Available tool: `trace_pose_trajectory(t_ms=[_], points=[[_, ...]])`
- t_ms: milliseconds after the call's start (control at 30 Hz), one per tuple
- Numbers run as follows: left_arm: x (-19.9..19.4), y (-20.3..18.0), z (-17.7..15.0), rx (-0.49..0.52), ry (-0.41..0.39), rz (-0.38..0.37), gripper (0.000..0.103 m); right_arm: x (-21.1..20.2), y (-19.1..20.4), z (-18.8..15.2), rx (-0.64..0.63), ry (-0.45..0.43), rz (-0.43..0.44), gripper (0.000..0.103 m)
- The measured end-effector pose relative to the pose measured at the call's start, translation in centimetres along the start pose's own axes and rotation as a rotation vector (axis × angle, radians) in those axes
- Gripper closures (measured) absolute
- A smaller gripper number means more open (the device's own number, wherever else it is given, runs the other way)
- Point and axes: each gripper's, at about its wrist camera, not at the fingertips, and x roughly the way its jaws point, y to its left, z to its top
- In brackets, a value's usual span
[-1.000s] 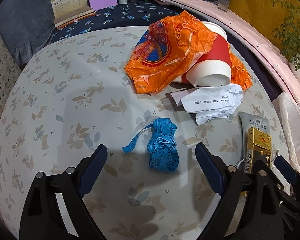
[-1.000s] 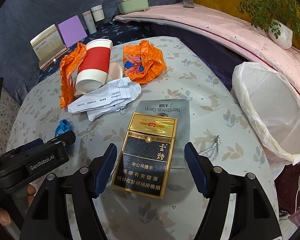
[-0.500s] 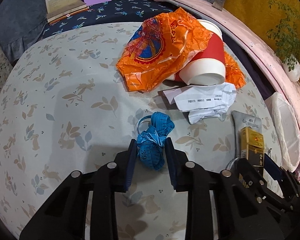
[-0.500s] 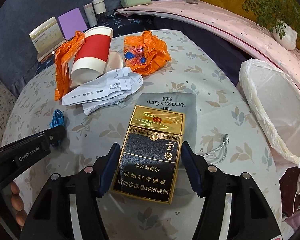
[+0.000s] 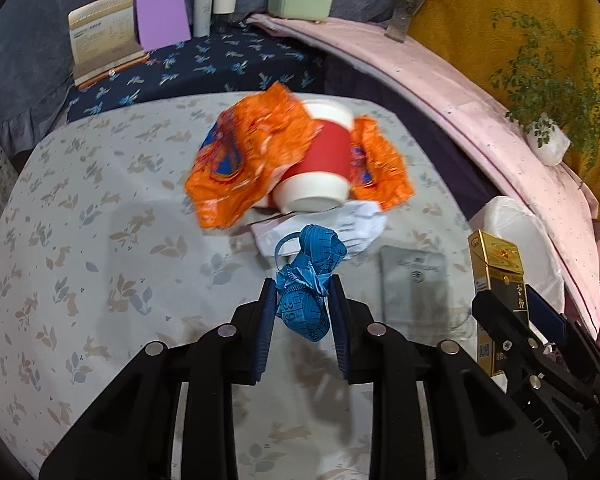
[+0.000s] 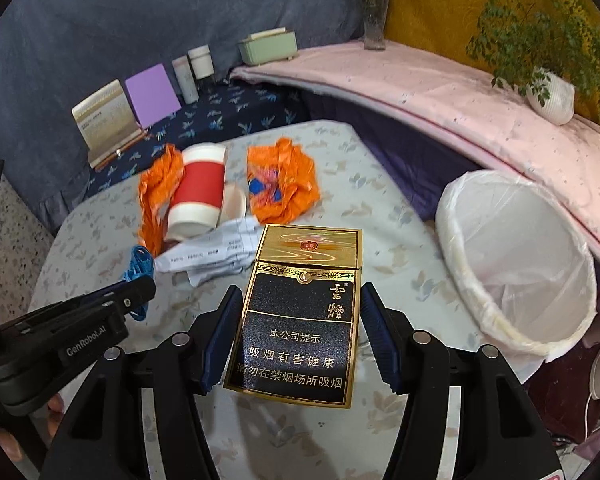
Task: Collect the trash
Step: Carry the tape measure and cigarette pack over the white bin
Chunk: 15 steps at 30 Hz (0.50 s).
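Rabbit-print surface (image 5: 80, 240) is carrying trash while both grippers are lifting their catches
Left gripper (image 5: 302, 312), fingers having just been closing, is clenching the blue tape measure (image 5: 306, 276), now hanging clear of the cloth; right gripper (image 6: 300, 320) is grasping the cigarette pack (image 6: 300, 320), raised too. Orange wrappers (image 5: 252, 164), red cup (image 5: 320, 160) and receipt (image 6: 212, 252) are waiting; lined bin (image 6: 512, 256) is standing rightward by pink bedding (image 6: 420, 88)
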Motion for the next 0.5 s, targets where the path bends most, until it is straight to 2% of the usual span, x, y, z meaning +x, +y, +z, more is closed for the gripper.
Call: trace_pose_trajectory(t_ms=[500], points=[[-3.6,-9.7,1.3,0.145,-0.083,-0.082,0.078,-6.2,-7.0,3.0,0.085,-0.151,-0.066,0.045]])
